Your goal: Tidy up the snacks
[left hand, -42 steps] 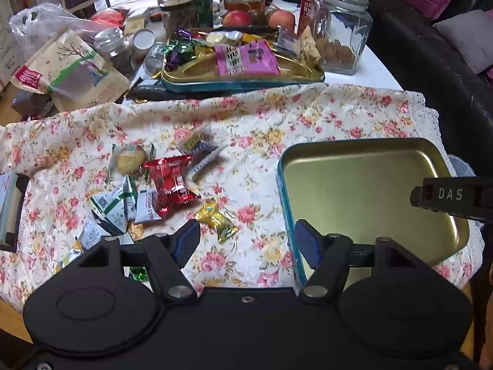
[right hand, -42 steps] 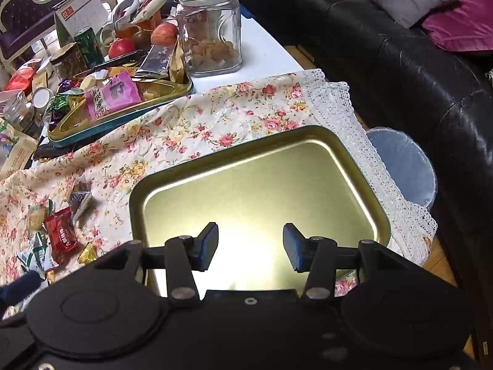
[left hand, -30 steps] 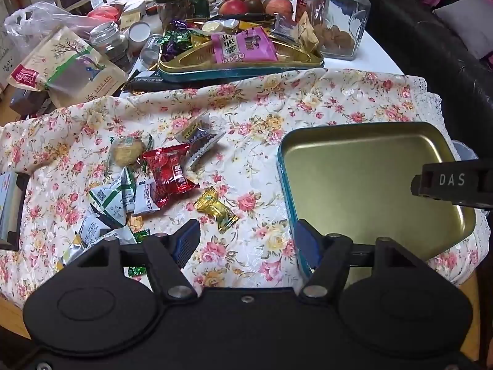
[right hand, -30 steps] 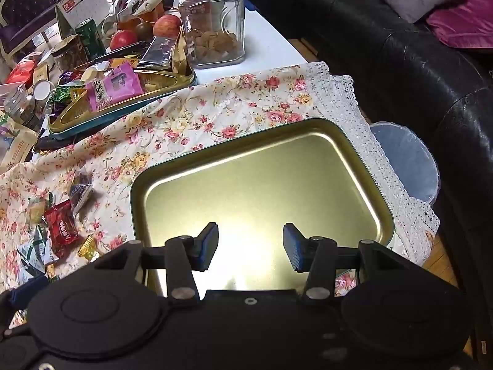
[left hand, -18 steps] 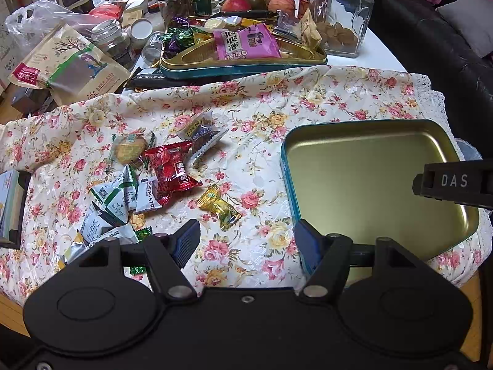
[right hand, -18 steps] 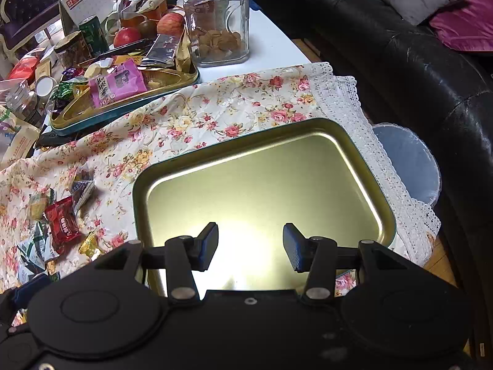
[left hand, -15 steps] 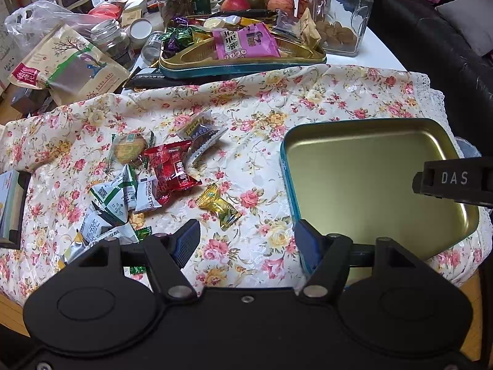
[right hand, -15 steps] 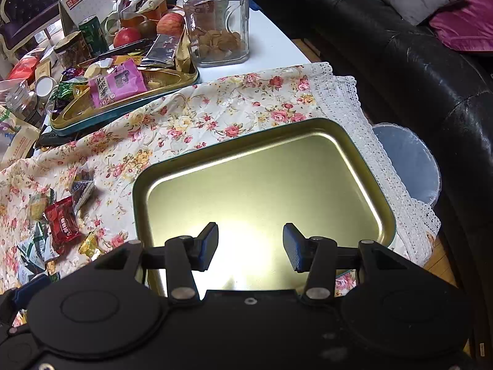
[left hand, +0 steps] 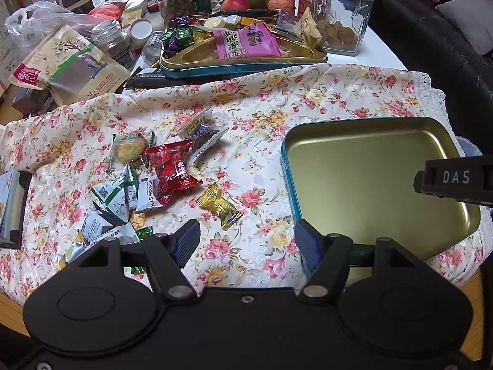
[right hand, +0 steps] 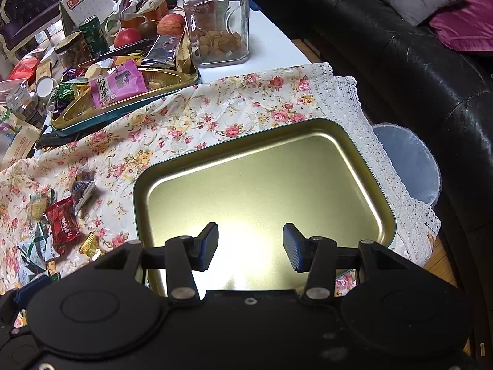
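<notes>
We note the left gripper (left hand: 246, 242) with jaws spread wide and nothing between them, above the floral cloth (left hand: 262, 101), near the gold candy (left hand: 219, 206). Right gripper (right hand: 250, 246) likewise spread, unloaded, over the gold tin tray (right hand: 308, 128). Red packet (left hand: 171, 171) lies among the loose snacks left of the tray.

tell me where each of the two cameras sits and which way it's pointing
Left wrist: rides on the left gripper, looking forward and down at loose wrapped snacks on the flowered tablecloth; its own open black fingers show, plus part of the right gripper at the right edge.
Right wrist: rides on the right gripper, above the empty gold rectangular tin tray; its open fingers show.
Shared: the tray, the red candy wrapper, the clear glass jar.
</notes>
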Action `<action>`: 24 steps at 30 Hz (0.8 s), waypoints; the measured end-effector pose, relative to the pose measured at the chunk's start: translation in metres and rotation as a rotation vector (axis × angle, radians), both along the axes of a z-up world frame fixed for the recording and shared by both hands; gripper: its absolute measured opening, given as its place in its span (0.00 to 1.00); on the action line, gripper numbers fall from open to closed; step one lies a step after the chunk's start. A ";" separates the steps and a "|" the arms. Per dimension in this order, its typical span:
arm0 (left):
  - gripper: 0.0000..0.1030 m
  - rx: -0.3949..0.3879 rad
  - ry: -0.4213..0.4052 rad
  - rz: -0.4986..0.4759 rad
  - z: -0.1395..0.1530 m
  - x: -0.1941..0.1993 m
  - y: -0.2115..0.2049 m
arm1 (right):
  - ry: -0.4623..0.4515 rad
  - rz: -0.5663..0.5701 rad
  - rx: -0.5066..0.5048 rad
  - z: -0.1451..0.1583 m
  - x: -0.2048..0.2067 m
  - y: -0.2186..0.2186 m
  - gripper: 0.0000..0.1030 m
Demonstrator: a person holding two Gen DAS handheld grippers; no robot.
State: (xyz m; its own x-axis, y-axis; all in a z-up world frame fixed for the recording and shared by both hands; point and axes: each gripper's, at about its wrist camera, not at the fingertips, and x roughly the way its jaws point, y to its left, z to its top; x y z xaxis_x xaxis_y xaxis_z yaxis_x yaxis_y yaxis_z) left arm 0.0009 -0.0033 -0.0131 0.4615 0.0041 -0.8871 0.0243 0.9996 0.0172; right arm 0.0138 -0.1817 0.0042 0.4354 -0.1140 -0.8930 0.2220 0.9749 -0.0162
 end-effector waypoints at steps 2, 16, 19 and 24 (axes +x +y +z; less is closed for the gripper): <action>0.68 0.000 0.001 0.001 0.000 0.000 0.001 | 0.000 0.002 -0.002 0.000 0.000 0.001 0.48; 0.68 -0.001 0.003 0.005 -0.001 0.000 0.002 | 0.000 0.003 -0.002 -0.001 0.000 0.001 0.48; 0.68 -0.002 0.006 0.008 -0.001 0.000 0.003 | 0.000 0.003 -0.003 -0.001 0.000 0.001 0.48; 0.68 0.000 -0.013 -0.001 0.001 -0.001 0.001 | -0.001 0.002 -0.002 -0.001 0.000 0.001 0.48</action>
State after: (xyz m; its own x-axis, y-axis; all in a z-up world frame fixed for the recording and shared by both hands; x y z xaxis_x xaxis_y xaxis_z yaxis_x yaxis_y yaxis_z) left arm -0.0002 -0.0019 -0.0118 0.4734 0.0037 -0.8809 0.0250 0.9995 0.0177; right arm 0.0135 -0.1809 0.0036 0.4367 -0.1150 -0.8922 0.2199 0.9754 -0.0181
